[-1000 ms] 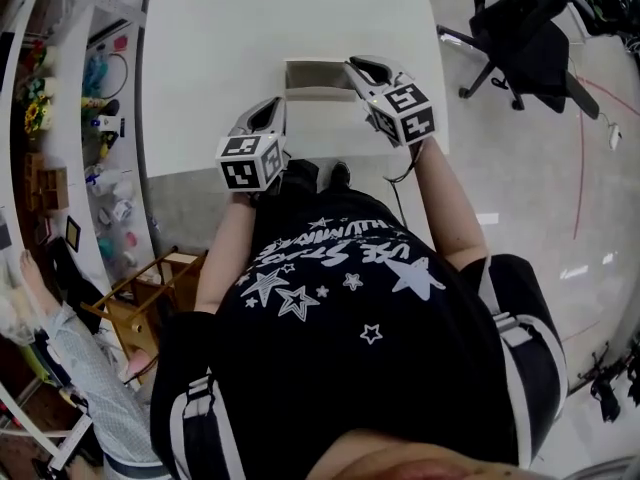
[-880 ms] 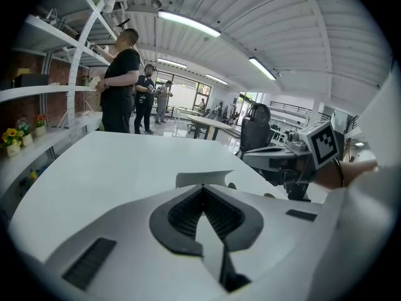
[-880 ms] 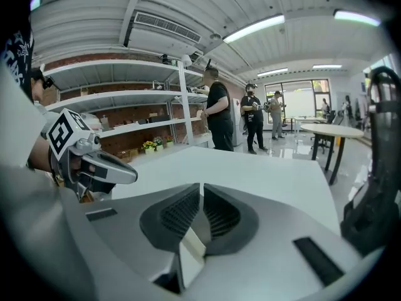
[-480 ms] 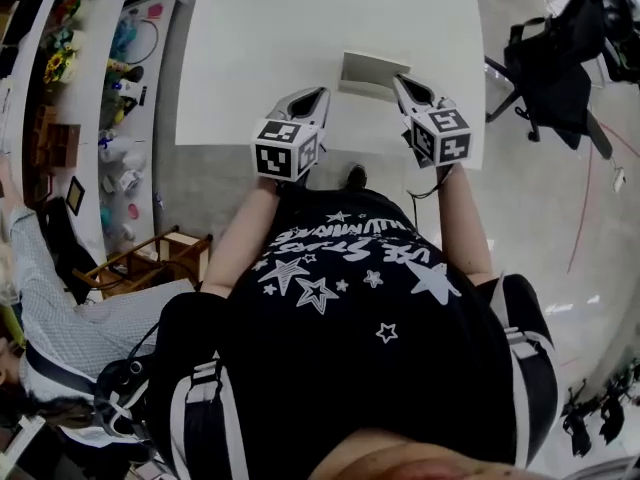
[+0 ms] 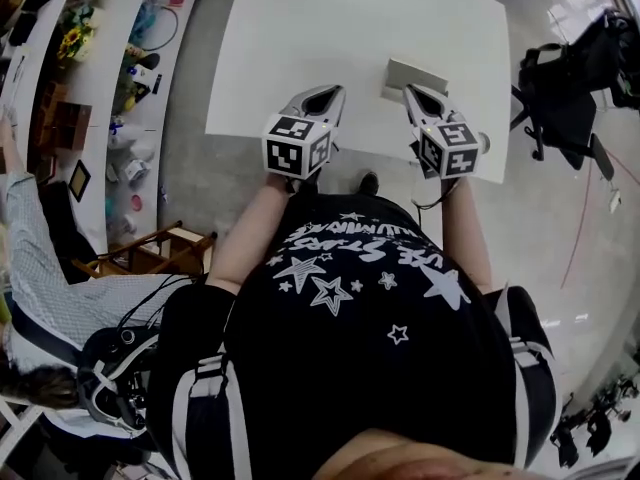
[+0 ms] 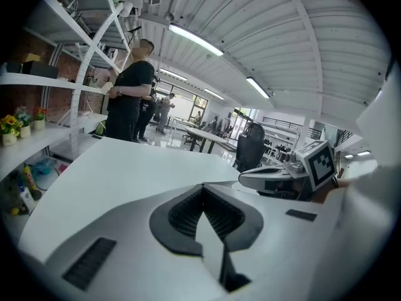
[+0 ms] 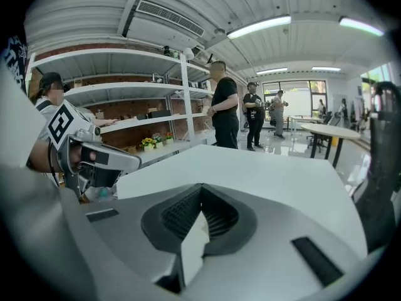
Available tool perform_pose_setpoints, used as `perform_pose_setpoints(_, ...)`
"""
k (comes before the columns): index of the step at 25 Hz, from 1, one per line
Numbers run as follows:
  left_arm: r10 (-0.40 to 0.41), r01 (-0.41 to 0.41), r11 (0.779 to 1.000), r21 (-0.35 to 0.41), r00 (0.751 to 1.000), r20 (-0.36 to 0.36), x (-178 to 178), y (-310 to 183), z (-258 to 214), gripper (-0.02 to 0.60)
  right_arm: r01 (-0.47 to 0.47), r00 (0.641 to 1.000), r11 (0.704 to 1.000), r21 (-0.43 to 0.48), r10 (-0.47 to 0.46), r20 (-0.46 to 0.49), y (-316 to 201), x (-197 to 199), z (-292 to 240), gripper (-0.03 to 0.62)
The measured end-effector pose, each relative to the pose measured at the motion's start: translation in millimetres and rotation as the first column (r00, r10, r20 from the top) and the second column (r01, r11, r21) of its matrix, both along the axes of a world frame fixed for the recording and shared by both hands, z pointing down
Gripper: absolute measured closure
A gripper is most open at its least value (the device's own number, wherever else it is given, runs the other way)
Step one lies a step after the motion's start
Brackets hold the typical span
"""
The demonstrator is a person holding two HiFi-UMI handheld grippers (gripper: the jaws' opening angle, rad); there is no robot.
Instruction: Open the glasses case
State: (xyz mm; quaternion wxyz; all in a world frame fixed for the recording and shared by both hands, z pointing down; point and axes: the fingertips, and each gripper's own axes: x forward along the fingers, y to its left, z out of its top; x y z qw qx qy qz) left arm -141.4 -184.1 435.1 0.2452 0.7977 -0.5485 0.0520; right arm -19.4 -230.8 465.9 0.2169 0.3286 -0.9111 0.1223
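Hovering left gripper: is pointing closed, empty jaws over the white table.
Glasses case: is lying just beyond the right tips.
Right gripper: is pressing empty jaws together, probably to nudge the lid.

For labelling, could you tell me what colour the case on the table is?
The glasses case is light grey, clearest in the head view.
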Motion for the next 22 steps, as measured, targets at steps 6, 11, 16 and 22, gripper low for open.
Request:
perform_pose_setpoints(6,0.012,-0.012,1.0,0.015,1.0,-0.019,-15.8,6.1,-2.2,0.569,-0.012,0.999,1.0,0.005,0.012,-0.03,8.3,-13.9,1.7,0.586)
perform_pose_setpoints(11,0.014,-0.013,1.0,0.016,0.999,-0.037,-21.1,9.1,-2.2,0.569,-0.013,0.999,1.0,0.011,0.014,-0.052,11.0,-18.6,1.1,0.586)
perform_pose_setpoints(16,0.013,-0.012,1.0,0.027,0.999,-0.049,-14.8,8.4,-6.9,0.569,-0.006,0.997,1.0,0.015,0.007,-0.074,7.1,-13.2,-0.2,0.586)
perform_pose_setpoints(22,0.004,-0.003,1.0,0.023,0.999,-0.045,-4.8,0.7,-6.2,0.569,0.01,0.996,1.0,0.008,-0.009,-0.086,-2.7,-1.5,2.4,0.586)
